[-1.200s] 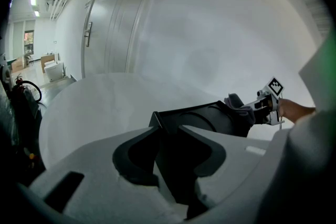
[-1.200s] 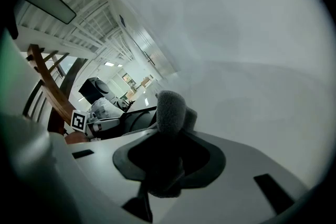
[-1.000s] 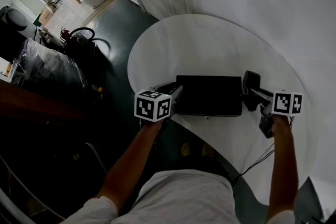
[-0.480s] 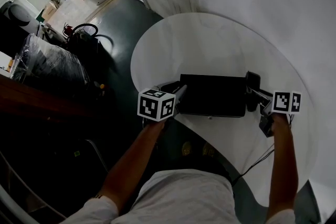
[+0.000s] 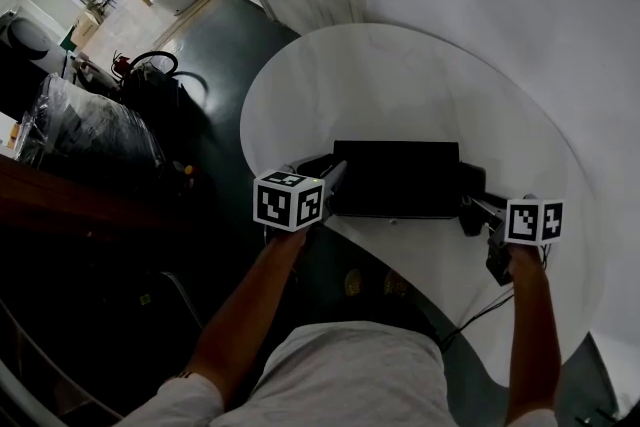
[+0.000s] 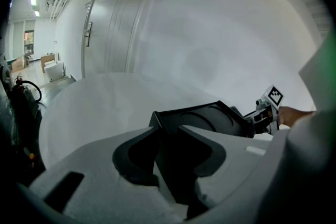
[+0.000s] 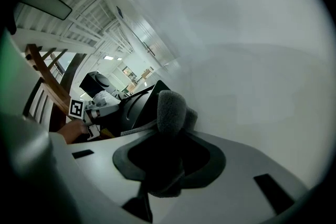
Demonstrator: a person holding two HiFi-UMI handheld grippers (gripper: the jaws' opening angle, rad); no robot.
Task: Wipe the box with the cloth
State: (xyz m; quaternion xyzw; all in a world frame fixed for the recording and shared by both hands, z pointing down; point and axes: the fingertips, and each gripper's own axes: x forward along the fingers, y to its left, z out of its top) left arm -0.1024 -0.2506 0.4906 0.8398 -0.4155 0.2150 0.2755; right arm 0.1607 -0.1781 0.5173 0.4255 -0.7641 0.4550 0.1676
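Gripping flat black rectangular box [image 5: 397,177] between jaws of left gripper [image 5: 335,183], by corner. Pinching dark grey fluffy cloth [image 7: 170,105] in right gripper [image 7: 168,134], box just ahead, slightly left.

Matt black plastic box [image 5: 396,177], fuzzy grey cloth [image 7: 169,107], smooth white tabletop [image 5: 400,85]

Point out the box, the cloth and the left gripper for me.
box [image 5: 396,177], head view, middle of its dark top.
cloth [image 7: 170,107], right gripper view, grey fold standing up past the jaws.
left gripper [image 6: 167,128], left gripper view, midway between its fingertips, at the box's end.
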